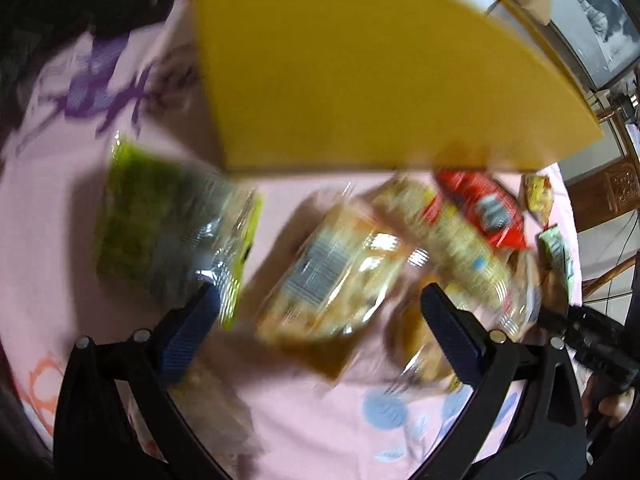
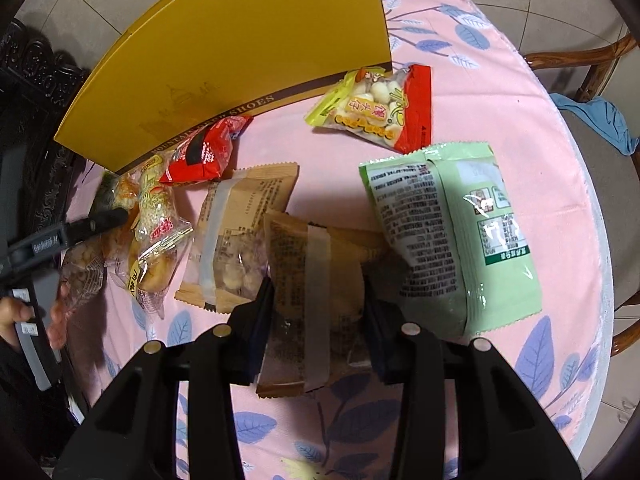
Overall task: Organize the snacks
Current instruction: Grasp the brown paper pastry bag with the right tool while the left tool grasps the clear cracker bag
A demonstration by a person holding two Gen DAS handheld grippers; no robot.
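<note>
Snack packets lie on a pink cloth beside a yellow shoe box [image 2: 240,56]. My right gripper [image 2: 318,294] is shut on a brown paper snack packet [image 2: 308,280], its fingers pressing both sides. Beside it lie a second brown packet [image 2: 236,232], a pale green bag [image 2: 452,240], a yellow-and-red candy bag [image 2: 376,108], a red packet [image 2: 208,148] and clear pastry packets [image 2: 156,220]. The left wrist view is blurred. My left gripper [image 1: 320,292] is open over a clear packet of brown snacks [image 1: 336,272]; a green packet [image 1: 160,220] lies to its left. The box [image 1: 352,72] is behind.
The round table [image 2: 560,184] has a pink leaf-print cloth, with its edge to the right. A wooden chair [image 2: 592,76] with a blue cloth stands beyond it. Dark carved furniture [image 2: 28,80] stands at the left. The left gripper [image 2: 80,228] shows at the left of the right wrist view.
</note>
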